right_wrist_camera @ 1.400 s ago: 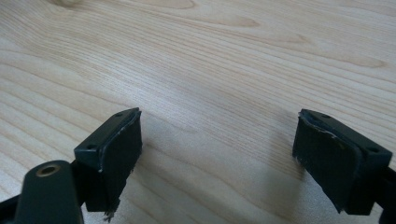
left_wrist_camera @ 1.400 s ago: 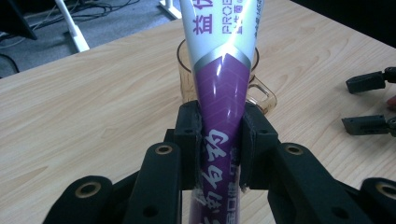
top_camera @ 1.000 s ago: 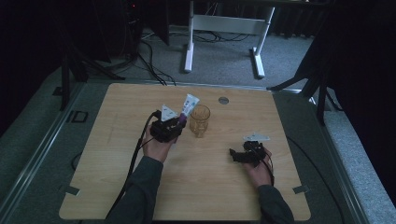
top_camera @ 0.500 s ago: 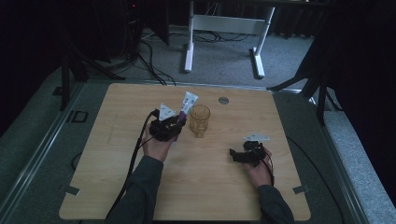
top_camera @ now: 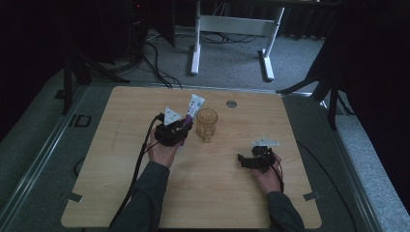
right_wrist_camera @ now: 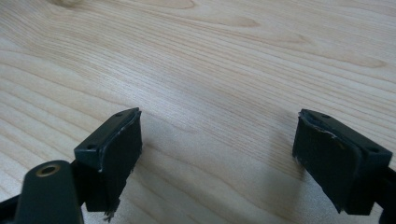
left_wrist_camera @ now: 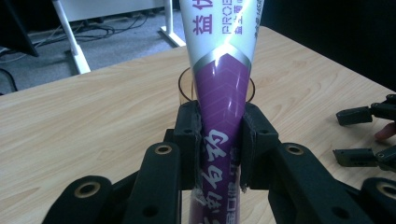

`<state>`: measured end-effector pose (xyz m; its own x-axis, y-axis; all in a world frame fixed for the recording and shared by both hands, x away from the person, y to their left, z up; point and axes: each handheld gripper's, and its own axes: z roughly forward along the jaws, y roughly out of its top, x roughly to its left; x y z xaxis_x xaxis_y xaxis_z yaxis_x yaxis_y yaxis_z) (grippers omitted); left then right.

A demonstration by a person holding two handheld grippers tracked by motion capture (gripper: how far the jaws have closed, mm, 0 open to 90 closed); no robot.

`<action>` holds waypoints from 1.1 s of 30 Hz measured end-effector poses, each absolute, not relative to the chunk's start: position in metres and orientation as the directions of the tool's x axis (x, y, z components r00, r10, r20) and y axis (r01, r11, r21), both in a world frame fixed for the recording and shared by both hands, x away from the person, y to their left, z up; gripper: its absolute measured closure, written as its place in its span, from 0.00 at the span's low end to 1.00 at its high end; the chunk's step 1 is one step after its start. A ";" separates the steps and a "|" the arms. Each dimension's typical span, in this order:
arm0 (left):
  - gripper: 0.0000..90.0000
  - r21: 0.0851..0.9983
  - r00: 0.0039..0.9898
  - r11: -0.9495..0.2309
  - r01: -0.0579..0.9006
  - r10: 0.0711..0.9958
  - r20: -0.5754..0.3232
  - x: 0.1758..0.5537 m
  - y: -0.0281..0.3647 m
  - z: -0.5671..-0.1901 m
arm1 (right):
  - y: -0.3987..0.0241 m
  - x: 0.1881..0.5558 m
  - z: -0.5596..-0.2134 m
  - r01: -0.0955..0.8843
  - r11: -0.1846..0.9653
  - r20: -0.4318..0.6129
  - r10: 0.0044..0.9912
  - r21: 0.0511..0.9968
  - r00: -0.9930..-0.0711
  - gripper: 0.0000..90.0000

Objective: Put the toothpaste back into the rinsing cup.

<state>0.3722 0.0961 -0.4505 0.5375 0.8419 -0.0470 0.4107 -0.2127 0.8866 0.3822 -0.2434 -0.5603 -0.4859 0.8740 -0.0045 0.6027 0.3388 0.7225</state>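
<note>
A purple and white toothpaste tube (left_wrist_camera: 222, 84) stands upright between the jaws of my left gripper (left_wrist_camera: 220, 144), which is shut on its lower part. In the high view that left gripper (top_camera: 181, 126) holds the tube (top_camera: 195, 106) tilted up, just left of an amber glass (top_camera: 206, 124). The glass (left_wrist_camera: 187, 86) shows behind the tube in the left gripper view. My right gripper (top_camera: 241, 161) rests low over the table at the right, jaws wide apart. In the right gripper view its jaws (right_wrist_camera: 219, 154) stand open over bare wood with nothing between them.
The wooden table (top_camera: 121, 145) has a small round grey disc (top_camera: 231, 103) near its far edge. A white desk frame (top_camera: 232, 29) stands on the floor beyond the table. My right gripper (left_wrist_camera: 369, 135) shows at the right edge of the left gripper view.
</note>
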 end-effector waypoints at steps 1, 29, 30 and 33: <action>0.80 0.888 0.536 -0.210 0.410 0.843 -0.048 0.372 0.096 -0.450 | -0.243 0.382 -0.560 0.603 0.339 -0.004 0.874 0.722 -0.486 0.17; 0.80 0.904 0.520 -0.174 0.391 0.852 -0.061 0.383 0.098 -0.437 | -0.243 0.382 -0.560 0.602 0.340 -0.005 0.874 0.723 -0.487 0.17; 0.80 0.905 0.518 -0.170 0.390 0.853 -0.063 0.384 0.098 -0.436 | -0.243 0.382 -0.560 0.602 0.339 -0.005 0.874 0.722 -0.486 0.17; 0.80 0.907 0.519 -0.158 0.391 0.852 -0.076 0.386 0.100 -0.434 | -0.243 0.382 -0.560 0.603 0.339 -0.005 0.874 0.722 -0.486 0.17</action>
